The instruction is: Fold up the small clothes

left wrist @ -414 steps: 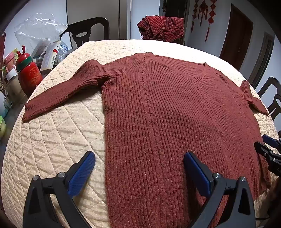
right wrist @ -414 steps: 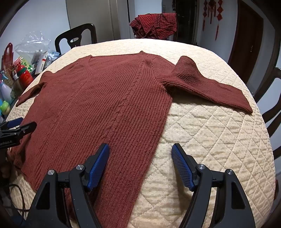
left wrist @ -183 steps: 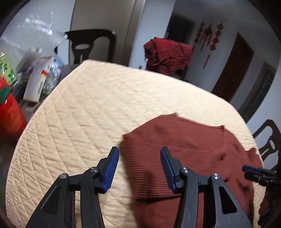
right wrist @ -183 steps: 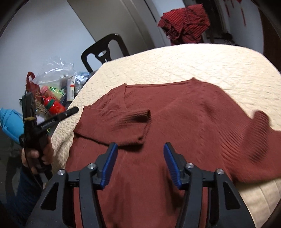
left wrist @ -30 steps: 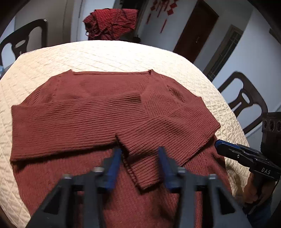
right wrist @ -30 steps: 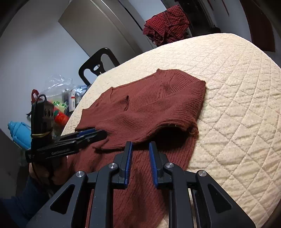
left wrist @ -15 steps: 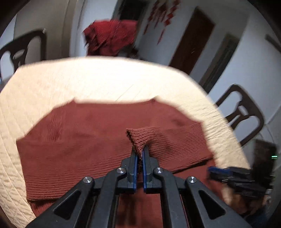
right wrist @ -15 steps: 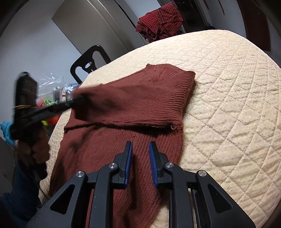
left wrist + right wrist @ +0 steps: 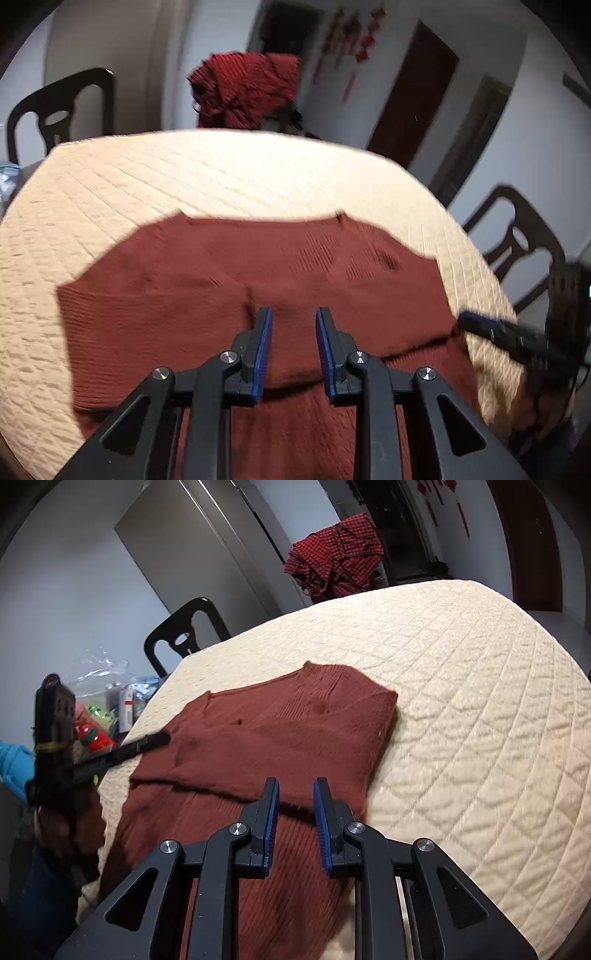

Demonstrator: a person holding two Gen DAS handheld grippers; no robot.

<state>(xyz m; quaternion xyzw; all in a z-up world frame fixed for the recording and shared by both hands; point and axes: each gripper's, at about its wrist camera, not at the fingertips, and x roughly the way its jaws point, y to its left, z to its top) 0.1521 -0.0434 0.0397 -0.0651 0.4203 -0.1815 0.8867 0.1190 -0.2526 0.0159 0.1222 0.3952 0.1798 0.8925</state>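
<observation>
A rust-red knit sweater [image 9: 184, 302] lies on the quilted cream table [image 9: 184, 173], both sleeves folded across its chest. My left gripper [image 9: 293, 325] is open a little and empty, just above the folded sleeves near the middle. In the right wrist view the sweater [image 9: 280, 734] shows as a narrow folded shape. My right gripper [image 9: 295, 805] is open a little and empty, above the sleeve edge near the sweater's right side. The left gripper also shows in the right wrist view [image 9: 155, 740], its tips at the sweater's left edge.
A red checked garment [image 9: 336, 568] hangs on a chair behind the table. Black chairs [image 9: 59, 110] stand around it. Bottles, packets and a plastic bag [image 9: 103, 701] crowd the table's left side. Bare quilt [image 9: 480, 701] lies right of the sweater.
My left gripper has let go of the sleeve cuff, which now lies flat across the chest, and its jaws have opened. My right gripper's jaws have opened slightly.
</observation>
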